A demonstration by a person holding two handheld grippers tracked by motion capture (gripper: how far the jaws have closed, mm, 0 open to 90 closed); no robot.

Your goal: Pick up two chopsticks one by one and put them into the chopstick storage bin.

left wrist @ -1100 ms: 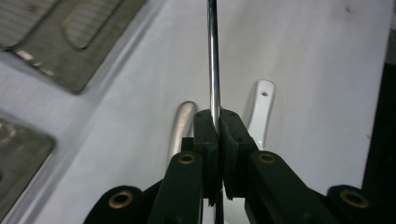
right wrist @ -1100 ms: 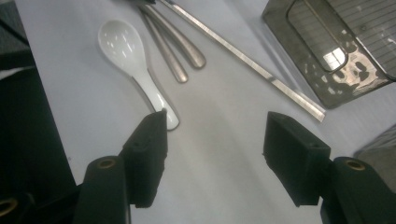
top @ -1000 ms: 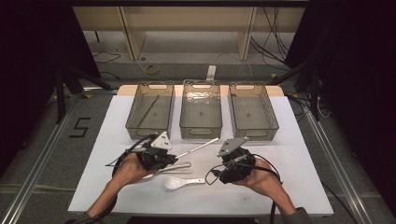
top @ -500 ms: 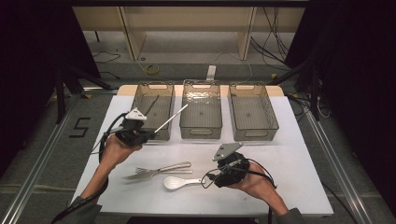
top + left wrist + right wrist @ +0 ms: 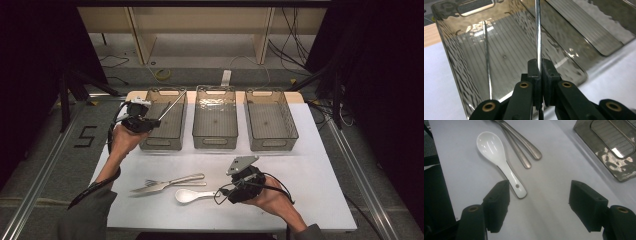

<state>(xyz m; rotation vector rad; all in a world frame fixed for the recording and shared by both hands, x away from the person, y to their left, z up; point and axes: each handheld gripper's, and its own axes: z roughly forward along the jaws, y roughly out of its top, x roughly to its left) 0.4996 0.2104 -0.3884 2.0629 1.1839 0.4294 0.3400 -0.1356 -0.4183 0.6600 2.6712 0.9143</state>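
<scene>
Left gripper (image 5: 539, 75) clamped on thin metal chopstick (image 5: 538, 32), above smoked plastic bin (image 5: 454, 60); next: release. Right gripper (image 5: 539, 202) apart beside white ceramic spoon (image 5: 496, 157).

black grippers (image 5: 150, 118), brass pivots, grey sleeve (image 5: 87, 212)

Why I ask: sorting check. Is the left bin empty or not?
Empty: the left bin shows a bare ribbed floor. The left gripper holds a metal rod above it, not yet dropped.
</scene>
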